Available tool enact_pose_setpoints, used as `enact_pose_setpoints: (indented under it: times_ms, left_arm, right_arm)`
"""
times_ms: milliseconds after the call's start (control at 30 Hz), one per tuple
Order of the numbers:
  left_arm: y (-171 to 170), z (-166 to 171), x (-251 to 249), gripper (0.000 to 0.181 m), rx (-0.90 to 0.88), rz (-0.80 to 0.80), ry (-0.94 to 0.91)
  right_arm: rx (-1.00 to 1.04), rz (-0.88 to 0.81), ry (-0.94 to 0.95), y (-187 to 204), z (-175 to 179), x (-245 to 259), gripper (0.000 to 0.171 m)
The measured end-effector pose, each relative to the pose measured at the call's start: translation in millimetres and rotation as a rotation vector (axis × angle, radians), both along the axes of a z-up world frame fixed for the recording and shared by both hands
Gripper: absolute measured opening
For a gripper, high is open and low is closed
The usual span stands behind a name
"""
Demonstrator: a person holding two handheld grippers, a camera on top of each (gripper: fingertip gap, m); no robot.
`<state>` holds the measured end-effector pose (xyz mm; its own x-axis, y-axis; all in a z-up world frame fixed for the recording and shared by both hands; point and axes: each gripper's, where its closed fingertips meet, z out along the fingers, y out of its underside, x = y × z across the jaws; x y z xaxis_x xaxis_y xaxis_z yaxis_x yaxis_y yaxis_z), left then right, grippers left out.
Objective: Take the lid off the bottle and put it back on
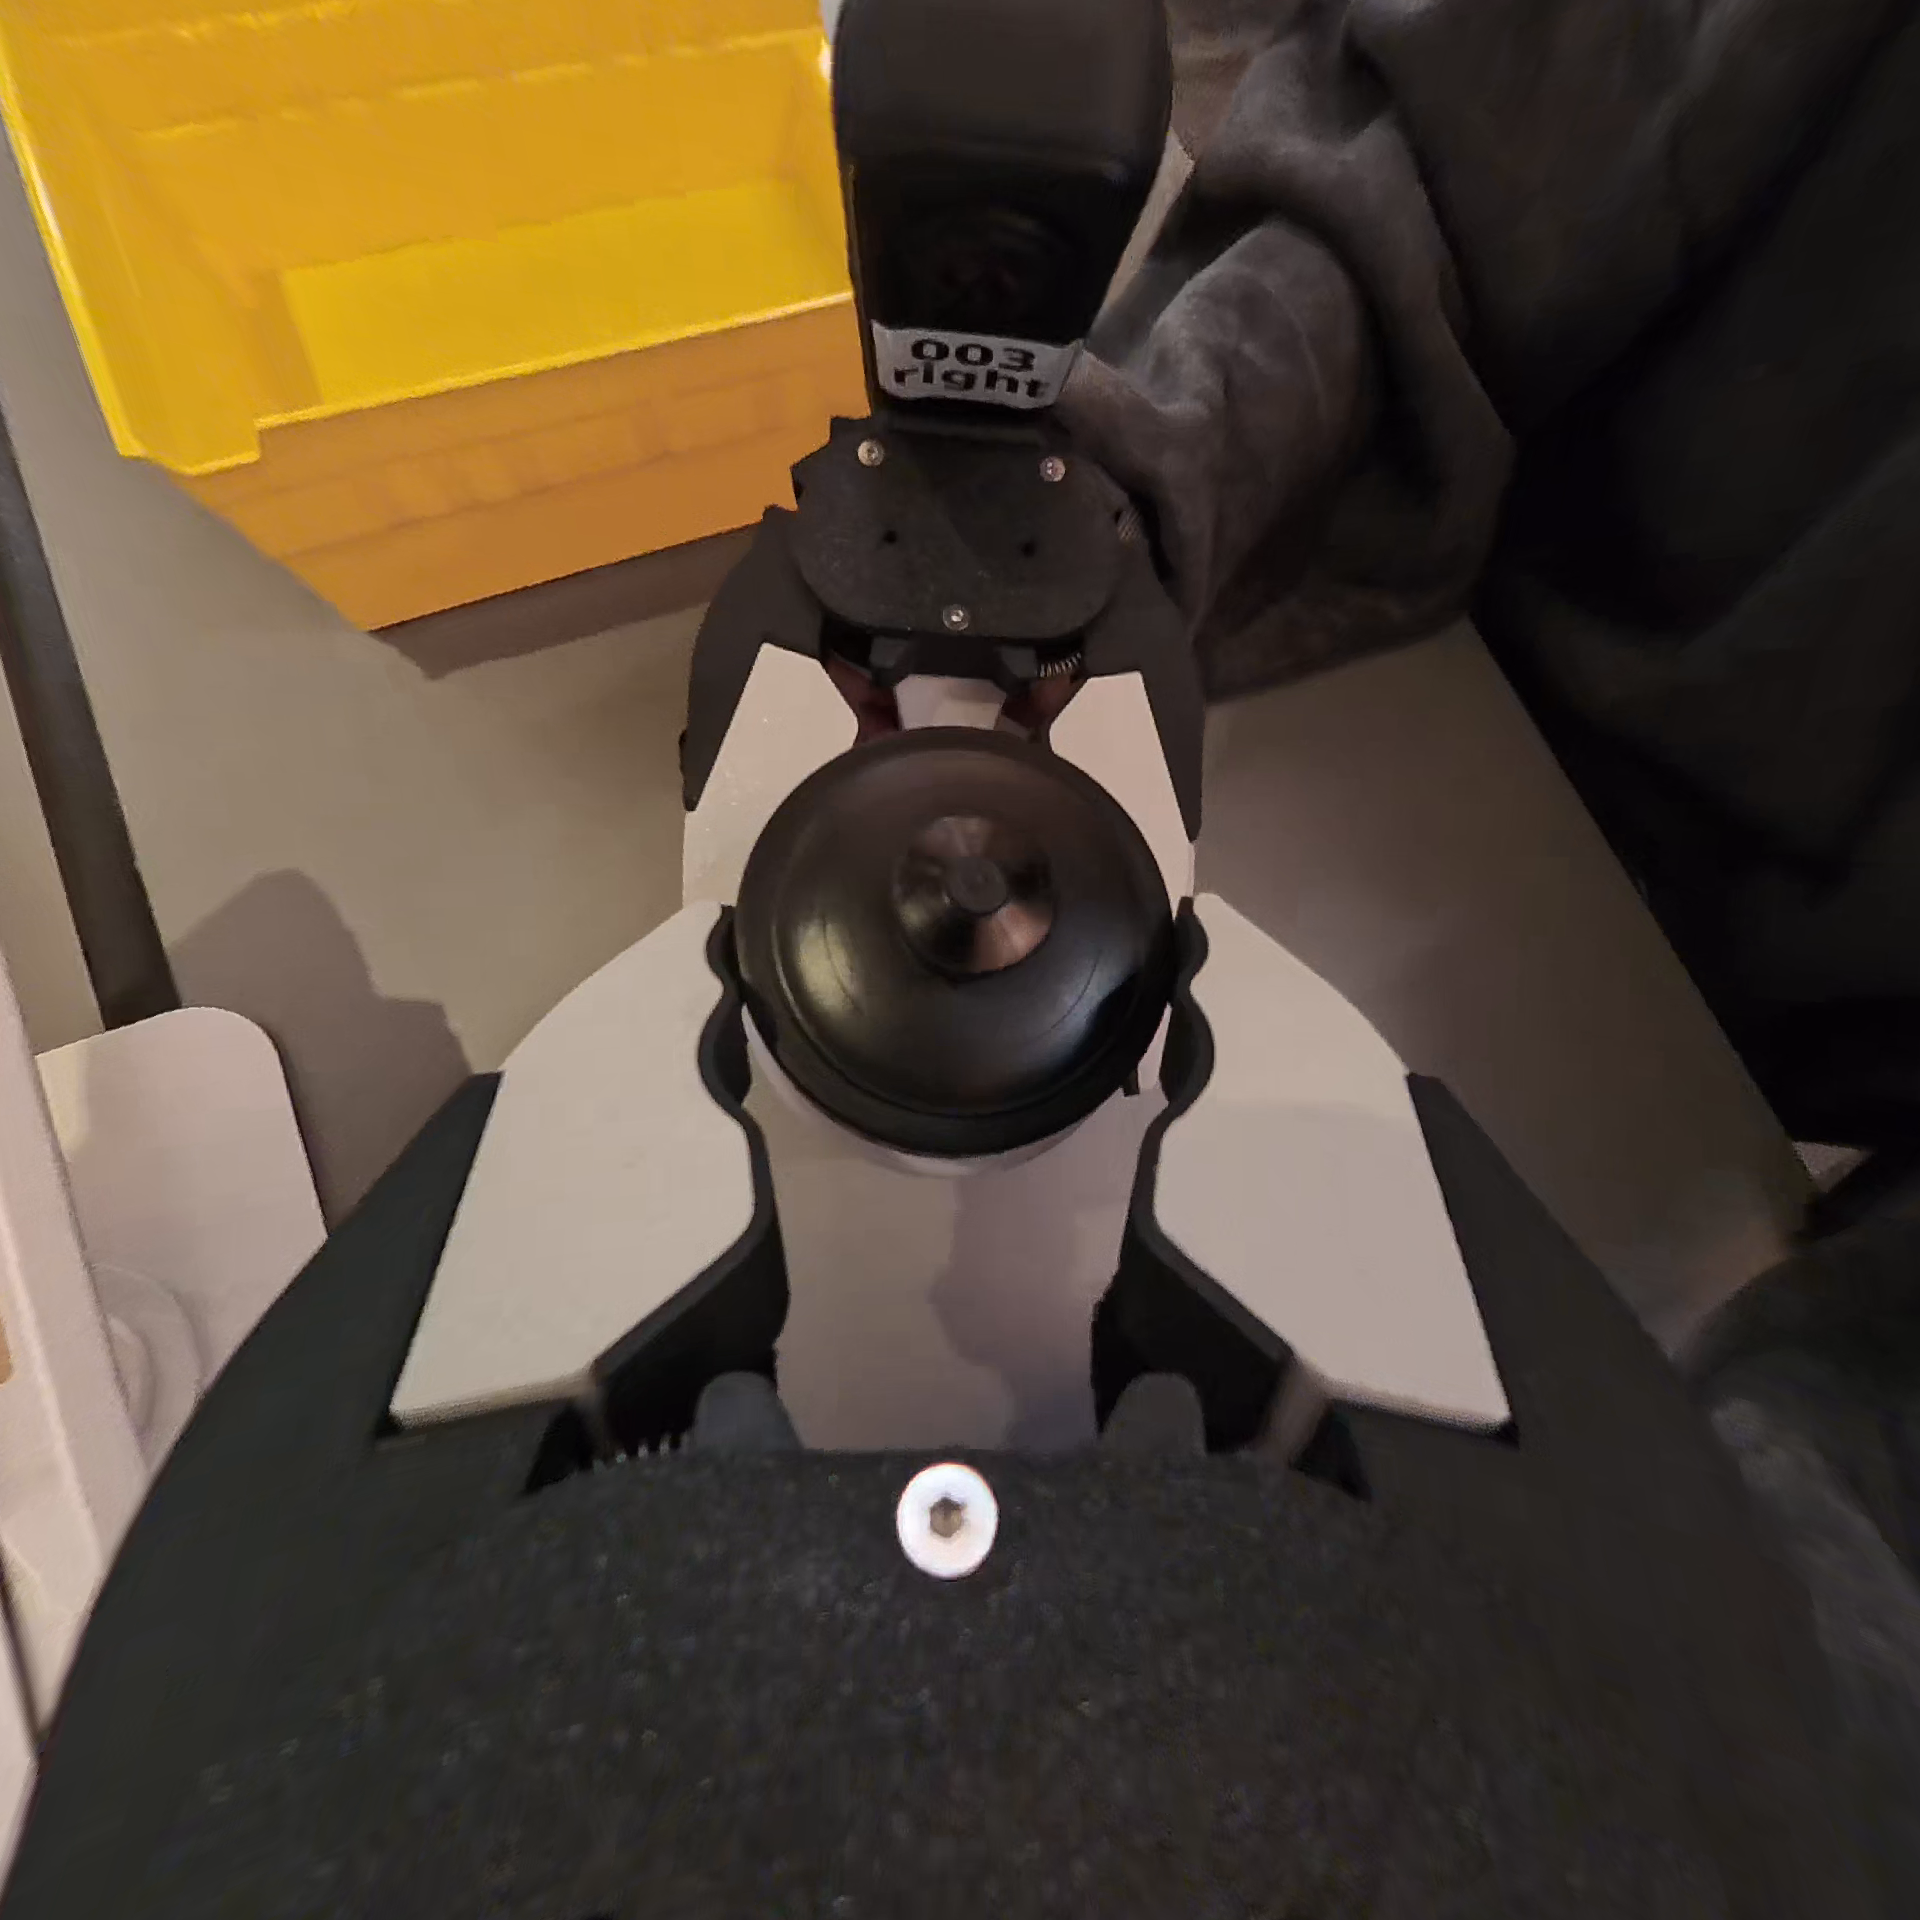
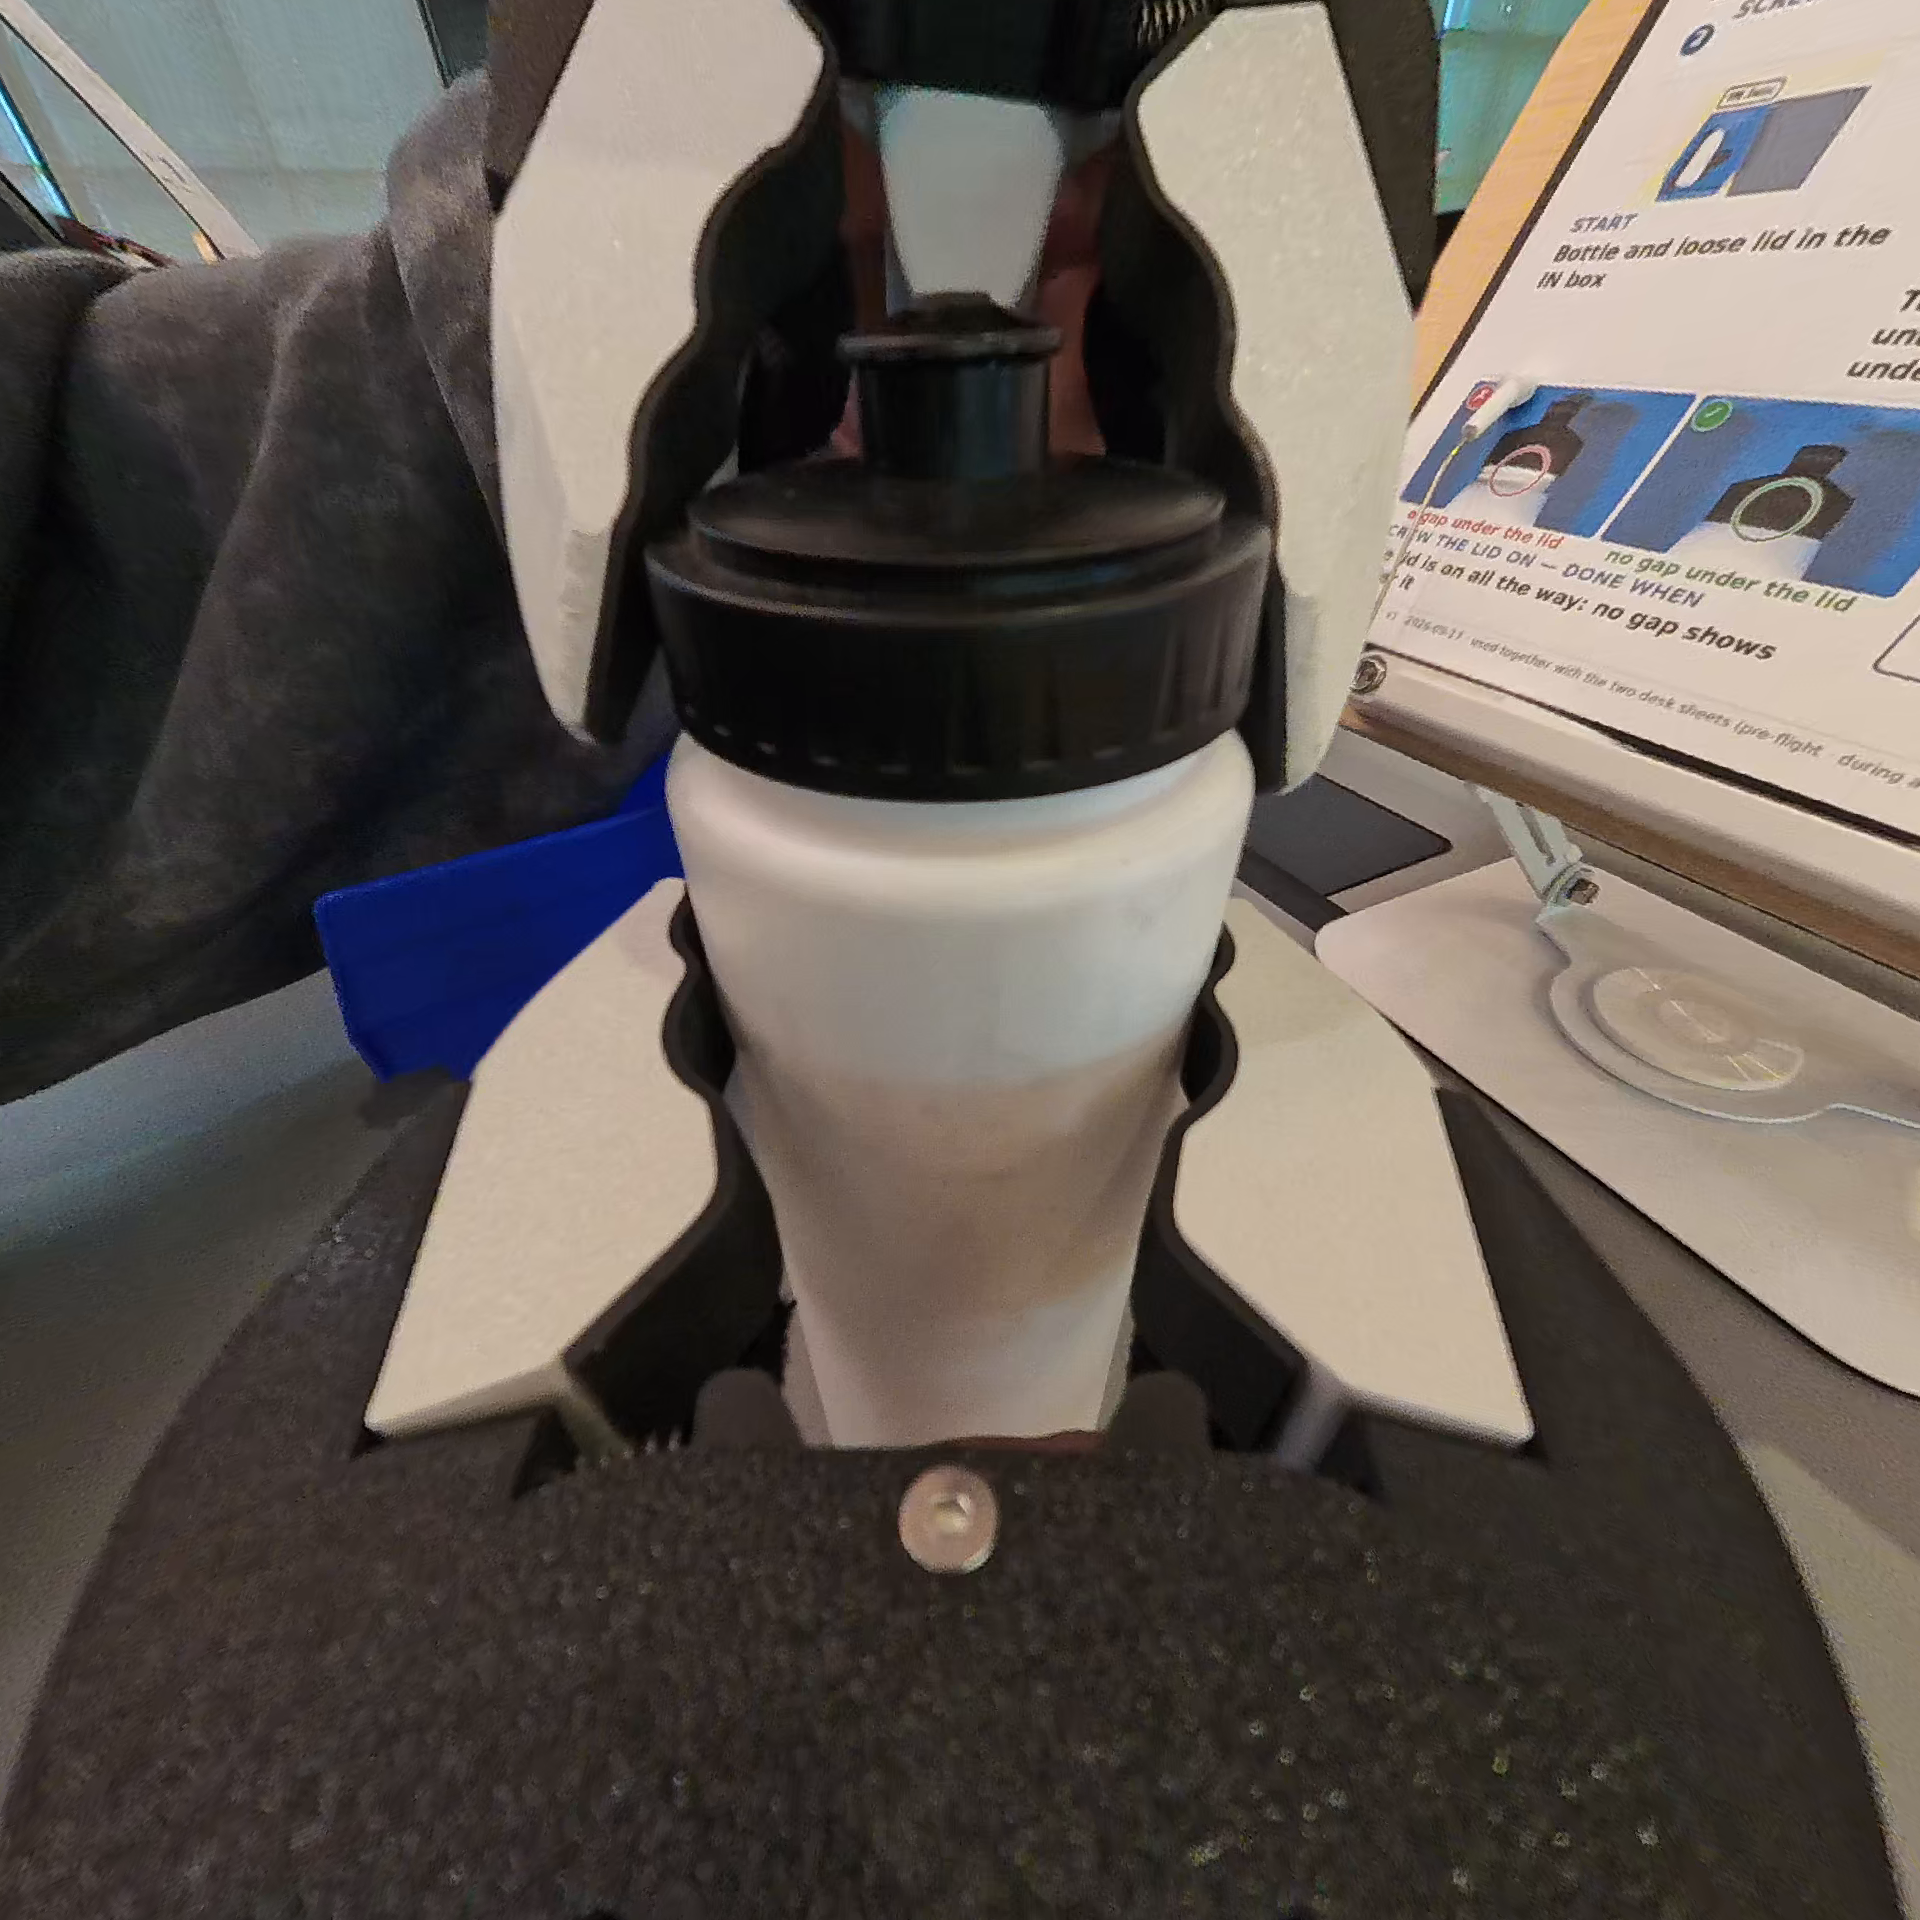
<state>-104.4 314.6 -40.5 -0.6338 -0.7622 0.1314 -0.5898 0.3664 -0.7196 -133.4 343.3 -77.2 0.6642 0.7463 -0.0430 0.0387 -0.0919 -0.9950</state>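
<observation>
Bottle [image 2: 961, 997] is white with a black lid [image 2: 956, 644] screwed down on it, and it sits pinched between both grippers at once. The left gripper [image 1: 958, 997] comes down from above and its view looks straight onto the lid's domed top and spout [image 1: 971, 894]; its jaws are clamped on the lid's rim, one finger on each side. Only a sliver of white bottle shows under the lid from there. The right gripper [image 2: 951, 1029] comes in from the side, jaws clamped around the bottle's body below the lid, so its view gives the full profile: ribbed lid edge, spout, white shoulder, with no gap I can make out under the lid.

Going left to right in the left view: a pale grey table [image 1: 416, 790], a yellow bin [image 1: 436, 312] at the back left, the right gripper straight ahead, then a dark grey sleeve [image 1: 1351, 364] on the right.

In the right view: the same grey sleeve fills the left side, a blue bin [image 2: 488, 966] peeks out low behind the bottle, and off to the right there's a propped-up instruction sheet [image 2: 1683, 416] on a white stand [image 2: 1662, 1091]. The background behind the sleeve is bright and blurry, so I can't tell much about the room.
</observation>
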Motion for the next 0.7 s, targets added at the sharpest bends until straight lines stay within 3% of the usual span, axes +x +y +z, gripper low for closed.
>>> enact_pose_setpoints:
  times_ms: [133, 300, 433, 567, 700]
  left_arm:
    - [1.2, 6.2, -1.4, 0.078, -0.044, 0.152, -0.107]
    - [17.9, 31.0, -1.0, 0.101, -0.184, 0.65, -0.295]
    - [22.9, 36.2, -9.2, 0.098, -0.241, 1.043, -0.437]
    - [19.5, 26.0, -13.9, 0.097, -0.103, 1.305, -0.501]
    - [15.8, 19.1, -2.5, 0.099, -0.009, 1.425, -0.526]
  right_arm:
    - [0.009, 0.006, -0.009, -0.9, -0.3, -2.0, 0.087]
    - [0.013, -0.005, -0.019, -1.3, -0.6, -2.9, 0.087]
    - [0.014, -0.01, -0.018, -0.7, -0.5, -2.9, 0.087]
    - [0.012, -0.014, -0.02, -0.8, -0.6, -3.0, 0.087]
    - [0.011, -0.016, -0.024, -0.8, -0.8, -3.2, 0.087]
